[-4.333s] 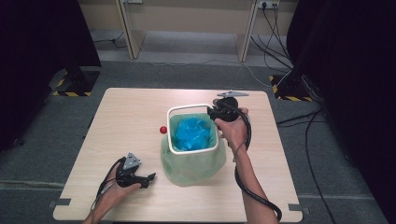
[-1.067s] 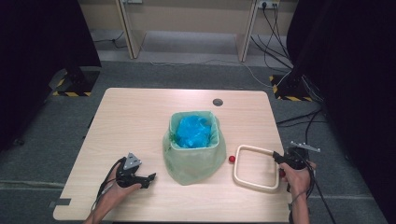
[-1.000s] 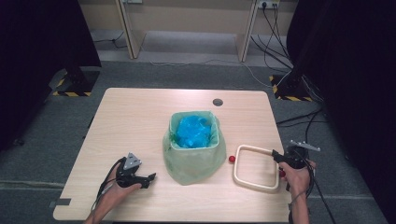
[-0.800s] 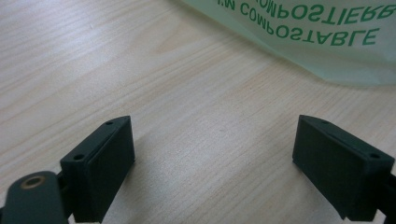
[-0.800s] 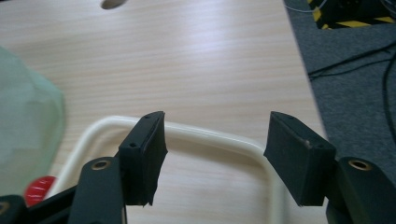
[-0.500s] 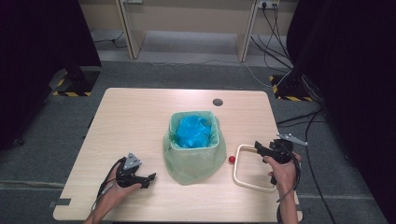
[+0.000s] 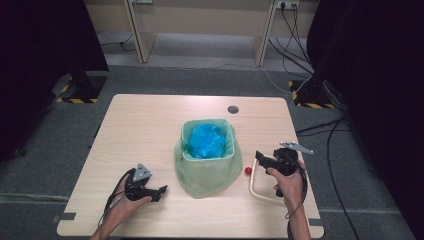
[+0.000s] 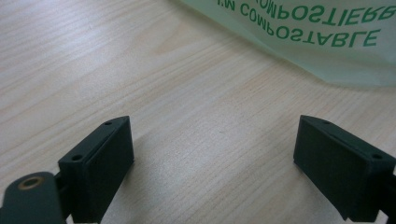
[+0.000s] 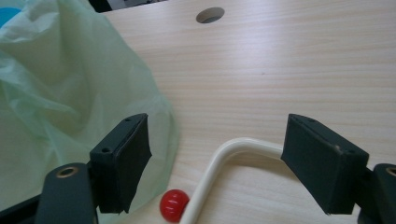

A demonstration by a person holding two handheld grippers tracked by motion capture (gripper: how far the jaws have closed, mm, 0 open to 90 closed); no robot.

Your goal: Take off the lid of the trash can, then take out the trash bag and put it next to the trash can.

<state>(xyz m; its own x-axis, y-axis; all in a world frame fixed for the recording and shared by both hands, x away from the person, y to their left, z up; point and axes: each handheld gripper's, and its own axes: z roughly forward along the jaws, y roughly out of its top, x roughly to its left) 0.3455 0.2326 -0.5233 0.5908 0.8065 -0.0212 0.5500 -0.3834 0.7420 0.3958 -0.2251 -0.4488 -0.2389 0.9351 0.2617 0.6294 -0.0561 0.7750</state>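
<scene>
Green bag-lined bin (image 7: 206,167) holds crumpled blue plastic (image 7: 206,141); right gripper (image 7: 266,161) fingers just opening wide over the cream frame (image 9: 219,161); left gripper (image 7: 156,190) fingers wide, empty.

The right hand (image 7: 287,182) hides the cream frame (image 7: 256,187) at its 3 o'clock side. In the right gripper view, the bottom edge cuts the red ball (image 9: 173,205) at 6 o'clock.

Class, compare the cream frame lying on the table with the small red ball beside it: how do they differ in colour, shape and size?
The cream frame is pale, while the red ball is bright and glossy. The frame is an open loop of bent tube with rounded corners; the ball is a solid round bead. The frame is far larger than the ball. Both lie on the wooden table, right of the green bag.
</scene>
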